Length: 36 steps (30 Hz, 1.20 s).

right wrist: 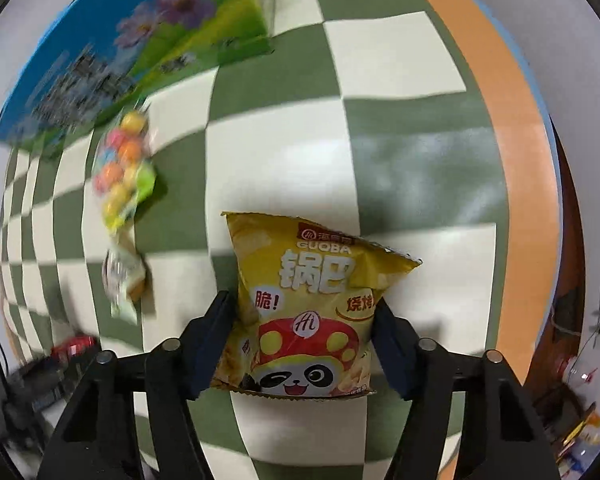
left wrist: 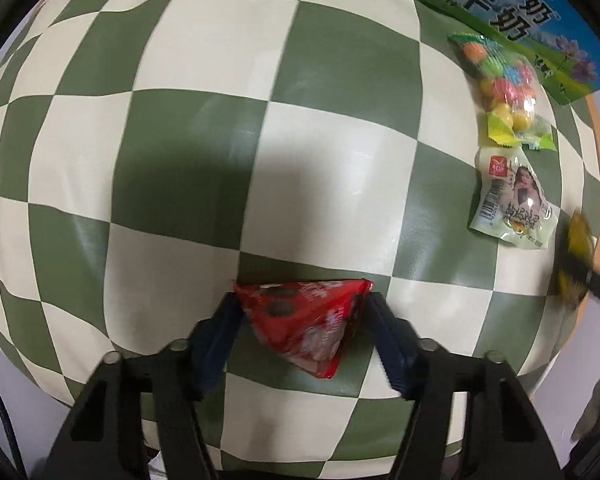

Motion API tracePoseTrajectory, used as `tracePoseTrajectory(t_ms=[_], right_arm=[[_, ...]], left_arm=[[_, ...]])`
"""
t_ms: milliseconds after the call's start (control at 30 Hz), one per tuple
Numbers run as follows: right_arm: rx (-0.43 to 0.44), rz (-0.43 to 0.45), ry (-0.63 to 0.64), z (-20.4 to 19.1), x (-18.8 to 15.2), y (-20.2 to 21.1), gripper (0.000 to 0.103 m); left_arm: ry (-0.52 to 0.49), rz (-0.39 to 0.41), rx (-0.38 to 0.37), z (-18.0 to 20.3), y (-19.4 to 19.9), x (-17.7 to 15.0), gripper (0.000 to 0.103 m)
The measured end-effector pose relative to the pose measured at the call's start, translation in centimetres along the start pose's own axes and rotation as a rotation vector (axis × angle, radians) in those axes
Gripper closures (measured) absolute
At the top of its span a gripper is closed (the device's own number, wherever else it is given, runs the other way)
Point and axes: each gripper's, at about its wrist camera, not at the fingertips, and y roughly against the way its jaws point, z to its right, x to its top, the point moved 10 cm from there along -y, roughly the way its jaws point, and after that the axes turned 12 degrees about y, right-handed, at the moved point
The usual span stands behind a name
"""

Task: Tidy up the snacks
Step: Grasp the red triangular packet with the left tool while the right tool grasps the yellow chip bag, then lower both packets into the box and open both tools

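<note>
- Surface point(left wrist: 204, 148): green-and-cream checkered cover, seen in both wrist views; its orange edge band point(right wrist: 508, 128) shows broadly only in the right wrist view.
- Left gripper point(left wrist: 302, 312): points down at the surface; jaws pinching a red triangular snack packet point(left wrist: 308, 320), one pad on each side of it.
- Right gripper point(right wrist: 304, 320): points down; jaws pinching a yellow crisp bag point(right wrist: 308, 304) printed with a panda in a red cap, pads against both side edges. The left view gives this bag only as a blurred yellow shape at its right edge.
- Bag of coloured candy balls point(left wrist: 504, 88): lies flat near the blue-and-green milk carton point(left wrist: 512, 12); sharp in the left view, blurred in the right.
- Pale green packet with barcode point(left wrist: 512, 204): lies just below the candy bag, touching or nearly touching it; label readable only in the left view.
- Room clutter point(right wrist: 580, 420): beyond the surface edge, right view only, too blurred to identify.
</note>
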Motion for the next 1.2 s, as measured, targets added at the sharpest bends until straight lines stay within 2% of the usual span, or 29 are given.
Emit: tracePoseTrajectory(t_ms=[267,433,667,800,967,1100,1200], right_arm=[[0.013,-0.013,0.075,-2.9,-5.1,0.2,0.044],[0.082,0.018,0.056,-5.0,-5.9,1.4,0.051],[0.135,0.076,0.069,-7.9,-4.6,4.1,0.052],[0.179,0.131,0.069,-8.9,-1.9,6.8,0.052],[0.222,0.251,0.087,-9.2,3.5,13.3,0.052],[0.227,0.339,0.11,-9.5,8.9,17.9,0.052],[0.195,0.389,0.131,-9.8,13.8,19.8,0.052]], left_arm=[[0.014,0.008,-0.036,-1.3,1.0,-0.3,0.051],[0.003,0.022,-0.074,-1.4,3.2,-0.4,0.051],[-0.036,0.081,-0.17,0.8,8.8,0.4,0.051],[-0.076,0.135,-0.226,2.9,13.4,2.1,0.051],[-0.135,0.206,-0.271,8.1,17.8,6.3,0.051],[-0.191,0.261,-0.256,10.6,20.5,10.3,0.051],[-0.227,0.31,-0.211,11.6,22.1,14.1,0.051]])
